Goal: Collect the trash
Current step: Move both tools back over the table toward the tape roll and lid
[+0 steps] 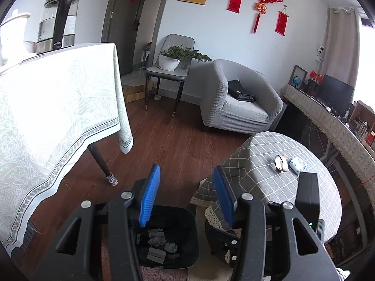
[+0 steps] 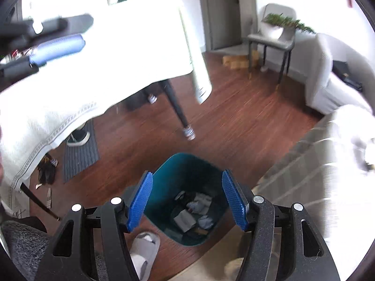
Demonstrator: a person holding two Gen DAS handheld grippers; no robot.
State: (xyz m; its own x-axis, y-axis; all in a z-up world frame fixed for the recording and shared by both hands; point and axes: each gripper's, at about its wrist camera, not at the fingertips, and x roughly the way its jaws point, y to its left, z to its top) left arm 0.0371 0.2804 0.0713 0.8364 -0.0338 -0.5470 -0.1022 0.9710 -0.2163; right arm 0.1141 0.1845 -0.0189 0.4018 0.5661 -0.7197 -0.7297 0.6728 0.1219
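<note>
Left claw: your left claw (image 1: pixel 186 195) is spread wide with nothing between its blue pads (image 1: pixel 150 196); it hangs above the floor, over the near edge of the bin.
Right claw: your right claw (image 2: pixel 187 201) is also released, empty, and sits directly above the bin's mouth.
Bin: the dark teal trash bin (image 2: pixel 187 164) stands on the wooden floor (image 2: pixel 234 121) between the two worktops; in the left wrist view it shows low between the fingers (image 1: pixel 187 234).
Trash: crumpled paper and flat scraps (image 2: pixel 194 210) lie at the bottom of the bin; you see the same heap from the left wrist (image 1: pixel 159 245).
Small worktop: the round worktop with the grey checked cloth (image 1: pixel 269 164) is just beside the bin, carrying a tape roll (image 1: pixel 281 162), a small light-blue object (image 1: pixel 297 164) and a black box (image 1: pixel 307 192).
Large worktop: the white-clothed worktop (image 1: pixel 46 105) stands to your left, with a glass kettle (image 1: pixel 58 18) on it.
Blur: the right wrist view is smeared, so the right-hand edge is hard to read.
</note>
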